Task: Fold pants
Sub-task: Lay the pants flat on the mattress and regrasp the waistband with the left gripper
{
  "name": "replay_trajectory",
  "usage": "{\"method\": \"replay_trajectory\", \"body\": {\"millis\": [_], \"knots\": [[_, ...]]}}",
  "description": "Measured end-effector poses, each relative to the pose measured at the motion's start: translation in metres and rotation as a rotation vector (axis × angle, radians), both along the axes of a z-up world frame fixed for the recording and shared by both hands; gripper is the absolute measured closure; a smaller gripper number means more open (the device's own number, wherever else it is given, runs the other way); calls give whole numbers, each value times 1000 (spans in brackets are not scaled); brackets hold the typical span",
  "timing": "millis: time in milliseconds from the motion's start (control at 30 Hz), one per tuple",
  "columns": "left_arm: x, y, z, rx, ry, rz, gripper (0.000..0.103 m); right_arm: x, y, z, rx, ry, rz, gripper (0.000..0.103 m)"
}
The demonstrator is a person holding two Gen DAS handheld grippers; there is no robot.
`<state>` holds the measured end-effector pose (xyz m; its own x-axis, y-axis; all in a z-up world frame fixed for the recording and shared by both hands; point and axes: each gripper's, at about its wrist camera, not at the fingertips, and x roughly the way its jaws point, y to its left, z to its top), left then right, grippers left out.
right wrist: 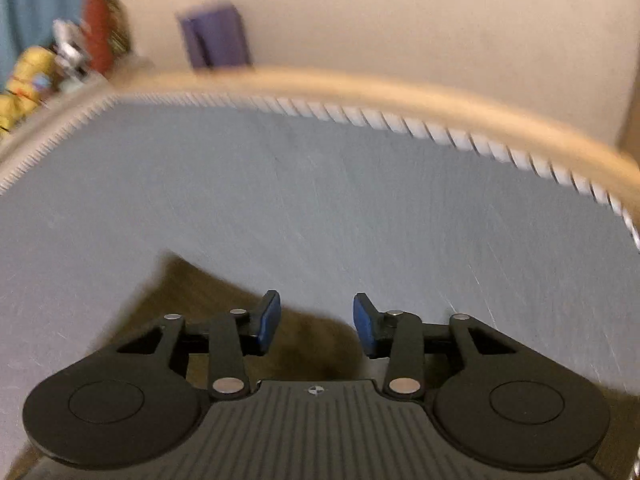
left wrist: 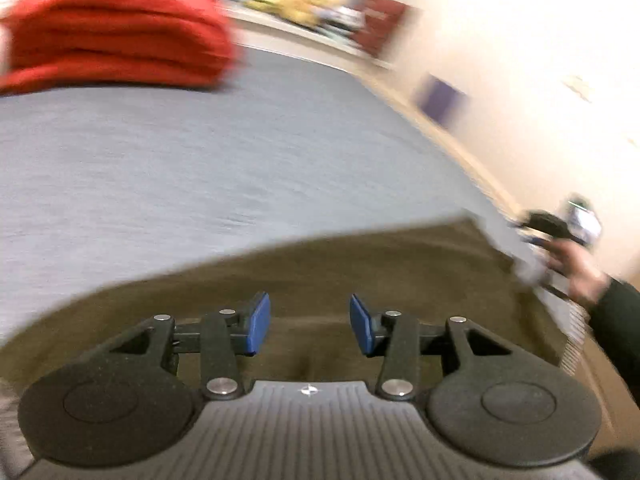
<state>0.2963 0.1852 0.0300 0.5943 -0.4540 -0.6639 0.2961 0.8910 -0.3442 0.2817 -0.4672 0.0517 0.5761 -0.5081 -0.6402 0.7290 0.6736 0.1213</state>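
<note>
Both tools, left & right, part-open, empty, over flat olive pants, grey mat.

grey bed cover with white fringe at edge | red folded stack on cover, far left | purple block against cream wall | blurred clutter beyond
</note>
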Motion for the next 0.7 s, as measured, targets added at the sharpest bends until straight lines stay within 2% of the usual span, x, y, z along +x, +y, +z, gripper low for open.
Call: {"method": "replay_trajectory", "body": {"millis": [33, 100, 167, 233, 267, 333, 433, 467, 567, 600, 667, 700], "knots": [[3, 19, -3, 20, 23, 77, 54, 6, 11, 7, -15, -40, 62, 51], [9, 59, -11, 58, 69, 233, 53, 26, 34, 12, -8, -49, 228, 47], [12, 93, -20, 86, 131, 351, 49, 50, 59, 4, 67, -28, 395, 44], [15, 128, -27, 114, 172, 453, 43, 73, 80, -10, 142, 31, 466, 43], [16, 140, -31, 120, 192, 488, 40, 84, 88, -18, 164, 61, 473, 42], [17, 166, -38, 136, 240, 541, 27, 105, 97, -33, 191, 119, 451, 36], [18, 187, -47, 175, 271, 572, 22, 128, 101, -54, 207, 205, 332, 33], [12, 190, -51, 176, 285, 574, 21, 130, 106, -54, 174, 196, 307, 33], [15, 192, -69, 127, 337, 550, 20, 147, 128, -59, 66, 253, 291, 30], [17, 193, -75, 103, 354, 535, 20, 142, 131, -63, 42, 265, 288, 34], [15, 193, -84, 96, 358, 516, 21, 142, 138, -64, -29, 283, 291, 55], [16, 190, -84, 125, 342, 503, 28, 142, 134, -63, -60, 281, 292, 77]]}}
